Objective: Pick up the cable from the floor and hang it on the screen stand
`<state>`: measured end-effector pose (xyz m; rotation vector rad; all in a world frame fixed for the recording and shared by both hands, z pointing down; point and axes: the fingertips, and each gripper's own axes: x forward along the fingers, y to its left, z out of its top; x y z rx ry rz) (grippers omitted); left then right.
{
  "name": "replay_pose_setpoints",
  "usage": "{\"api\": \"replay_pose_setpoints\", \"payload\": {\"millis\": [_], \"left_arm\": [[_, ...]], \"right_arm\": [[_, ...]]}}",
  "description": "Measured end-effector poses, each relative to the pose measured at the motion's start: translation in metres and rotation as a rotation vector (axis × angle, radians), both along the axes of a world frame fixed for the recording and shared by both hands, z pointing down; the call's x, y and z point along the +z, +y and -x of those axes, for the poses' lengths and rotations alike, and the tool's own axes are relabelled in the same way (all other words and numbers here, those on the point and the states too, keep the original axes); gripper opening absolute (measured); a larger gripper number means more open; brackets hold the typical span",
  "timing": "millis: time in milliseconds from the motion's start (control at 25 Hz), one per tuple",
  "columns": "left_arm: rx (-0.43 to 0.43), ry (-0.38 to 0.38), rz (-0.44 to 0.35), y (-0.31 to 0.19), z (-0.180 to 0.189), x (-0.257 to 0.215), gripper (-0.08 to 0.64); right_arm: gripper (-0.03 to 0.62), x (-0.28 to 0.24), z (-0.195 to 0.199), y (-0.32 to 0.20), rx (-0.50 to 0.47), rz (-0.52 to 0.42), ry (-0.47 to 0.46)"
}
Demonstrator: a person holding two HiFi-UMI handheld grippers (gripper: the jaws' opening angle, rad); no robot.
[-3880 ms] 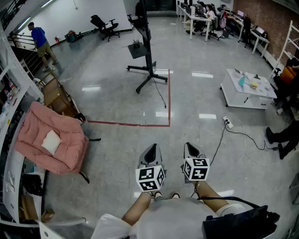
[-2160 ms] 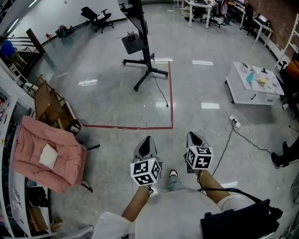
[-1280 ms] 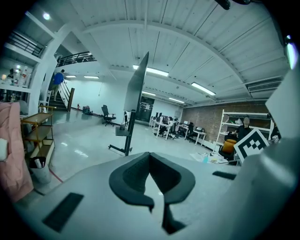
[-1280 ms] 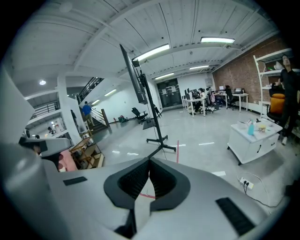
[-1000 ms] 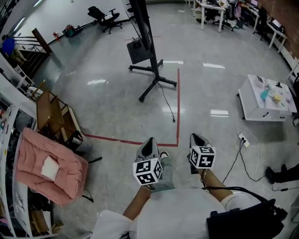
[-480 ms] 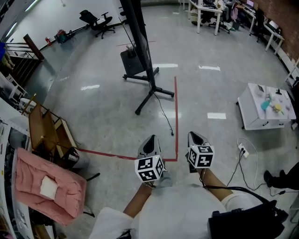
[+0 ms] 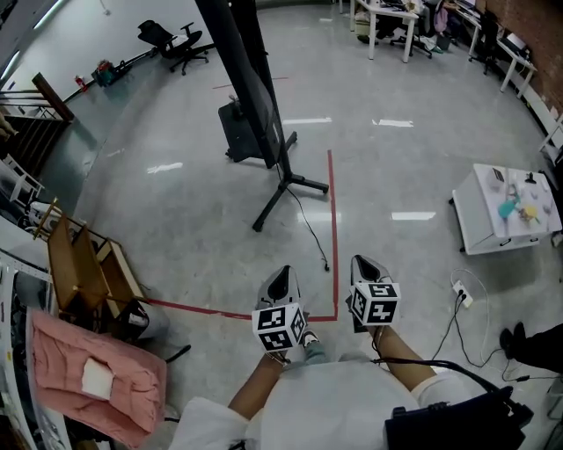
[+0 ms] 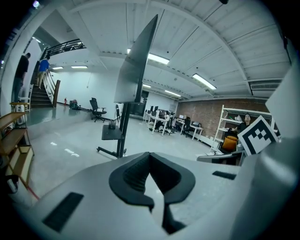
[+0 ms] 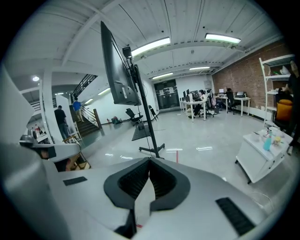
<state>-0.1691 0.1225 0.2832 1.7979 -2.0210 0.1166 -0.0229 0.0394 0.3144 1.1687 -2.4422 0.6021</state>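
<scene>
A tall black screen stand point(image 7: 256, 97) rises from the grey floor ahead, its spread legs at the base point(image 7: 287, 185). A thin black cable point(image 7: 310, 230) trails from those legs across the floor toward me and ends beside the red tape line point(image 7: 334, 220). My left gripper point(image 7: 283, 273) and right gripper point(image 7: 361, 262) are held side by side in front of my body, above the tape corner. Both are shut with nothing between the jaws. The left gripper view shows the left gripper point(image 8: 150, 157) and the stand point(image 8: 133, 75) ahead. The right gripper view shows the right gripper point(image 9: 150, 161) and the stand point(image 9: 118, 70).
A low white table point(image 7: 508, 211) with small items stands at right. A power strip point(image 7: 461, 293) with its own cord lies near it. At left are a wooden rack point(image 7: 81, 272) and a pink cushioned chair point(image 7: 92, 382). Office chairs point(image 7: 165, 37) and desks point(image 7: 396, 22) are far back.
The whole view has advanced toward the screen stand, which now looms closer and larger. Both grippers keep the same place in front of me and stay shut.
</scene>
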Motion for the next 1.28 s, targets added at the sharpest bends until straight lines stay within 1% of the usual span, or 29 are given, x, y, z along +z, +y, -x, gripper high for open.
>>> {"api": "replay_pose_setpoints", "payload": {"millis": [120, 280, 360, 480, 640, 800, 920, 1080, 1280], "left_arm": [[0.014, 0.0, 0.045, -0.019, 0.002, 0.015, 0.003], [0.008, -0.001, 0.112, -0.038, 0.005, 0.05, 0.003], [-0.003, 0.001, 0.15, -0.052, 0.007, 0.075, 0.003], [-0.015, 0.017, 0.203, -0.071, 0.009, 0.115, 0.003], [-0.009, 0.008, 0.24, -0.097, 0.014, 0.173, 0.003], [-0.003, -0.009, 0.258, -0.116, 0.02, 0.251, 0.003], [-0.019, -0.01, 0.266, -0.124, 0.025, 0.319, 0.003], [-0.041, -0.014, 0.261, -0.126, 0.038, 0.411, 0.003], [-0.026, -0.075, 0.244, -0.133, 0.071, 0.524, 0.003]], "right_arm": [[0.018, 0.016, -0.003, -0.02, 0.016, 0.029, 0.006], [0.018, 0.06, -0.006, -0.047, 0.027, 0.091, 0.005], [0.018, 0.088, -0.006, -0.064, 0.03, 0.128, 0.011], [0.018, 0.136, -0.008, -0.086, 0.019, 0.179, 0.049], [0.018, 0.207, -0.006, -0.113, -0.002, 0.215, 0.076], [0.02, 0.287, 0.0, -0.131, -0.008, 0.227, 0.07], [0.02, 0.358, 0.003, -0.134, -0.024, 0.249, 0.065], [0.021, 0.46, 0.011, -0.134, -0.082, 0.256, 0.086], [0.023, 0.596, 0.027, -0.141, -0.163, 0.249, 0.135]]}}
